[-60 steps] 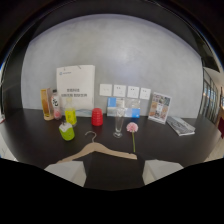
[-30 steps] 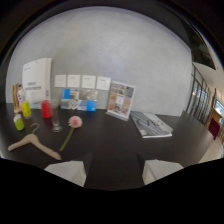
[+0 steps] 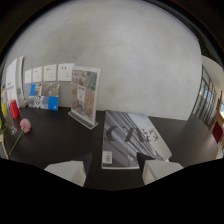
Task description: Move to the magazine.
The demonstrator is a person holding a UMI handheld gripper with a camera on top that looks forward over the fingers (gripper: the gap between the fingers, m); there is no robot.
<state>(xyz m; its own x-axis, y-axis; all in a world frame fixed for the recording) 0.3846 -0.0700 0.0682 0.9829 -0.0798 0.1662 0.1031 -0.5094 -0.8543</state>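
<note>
Far left, we see a white board (image 3: 13,82) cut off at the edge, a red item (image 3: 14,109) below it, and a pink flower (image 3: 24,125) on a thin stem lying near the table (image 3: 60,145) edge. Next over: white wall switches (image 3: 51,73) and blue cards (image 3: 44,97) under them (print too small to read). Then an upright acrylic sign stand (image 3: 85,95) with a photo sheet, standing just beside the magazine's far left corner.

The magazine (image 3: 131,139) lies flat on the dark table, just ahead of the fingers (image 3: 112,172), its near edge running between the two tips. Fingers are apart, nothing held, and both tips look to sit above or just short of the near edge; we can't tell if either touches it.

Risks from here, our judgement:
- Pushing further forward could shove the magazine into the sign stand and tip it.
- Coming in too low could catch the cover edge and curl it.
- Drift left could clip the stand's base.

Right side: window or doorway (image 3: 210,100), heavily warped, contents unclear. The fingers' lower parts are cut off in black.
</note>
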